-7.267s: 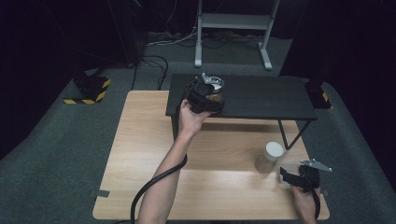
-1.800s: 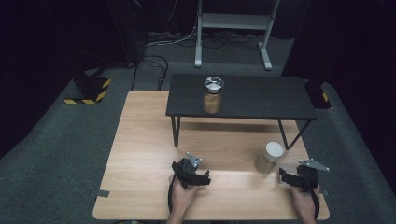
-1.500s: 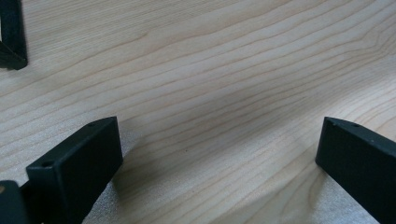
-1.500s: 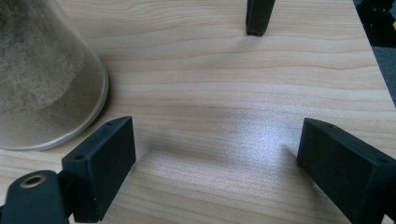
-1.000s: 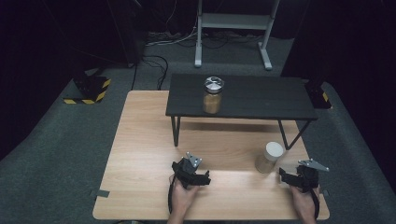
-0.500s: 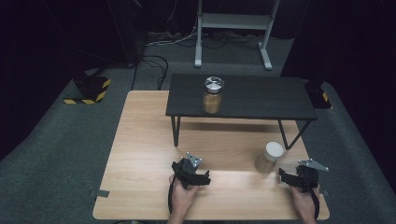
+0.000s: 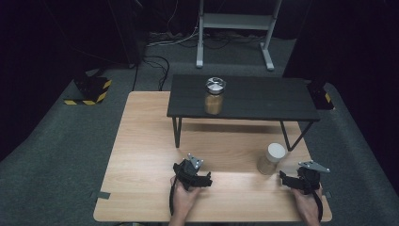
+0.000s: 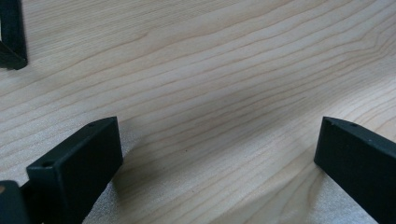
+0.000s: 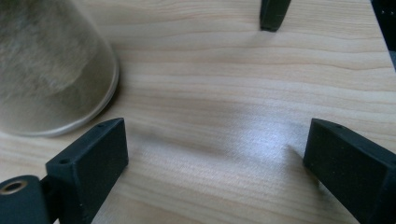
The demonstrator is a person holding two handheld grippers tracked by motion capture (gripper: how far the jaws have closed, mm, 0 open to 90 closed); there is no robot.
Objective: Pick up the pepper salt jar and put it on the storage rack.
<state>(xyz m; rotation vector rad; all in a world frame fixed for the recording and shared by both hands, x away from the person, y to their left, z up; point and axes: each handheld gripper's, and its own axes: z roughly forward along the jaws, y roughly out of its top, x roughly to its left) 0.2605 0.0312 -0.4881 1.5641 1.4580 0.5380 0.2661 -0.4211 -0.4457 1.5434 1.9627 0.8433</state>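
A glass jar with a silver lid (image 7: 214, 95), filled with brown powder, stands on the black shelf table (image 7: 263, 96). A second jar with a white lid (image 7: 272, 158) stands on the wooden table (image 7: 141, 155) at the front right. My right gripper (image 7: 288, 178) rests just right of it. Its jaws have just been opening, and my right gripper (image 9: 217, 135) is open over bare wood, with the white-lidded jar (image 9: 46, 70) beyond its left jaw. My left gripper (image 7: 201, 178) lies on the wood at front centre. My left gripper (image 8: 217, 140) is open with nothing between its jaws.
The black shelf table spans the back of the wooden table on thin legs; one foot (image 9: 273, 14) stands ahead of my right gripper and another (image 8: 11, 39) far left of my left one. Grey carpet surrounds the table.
Since the oldest frame my left hand has come back from the shelf to the table front, leaving the silver-lidded jar standing there. Over the last second nothing visibly moved.
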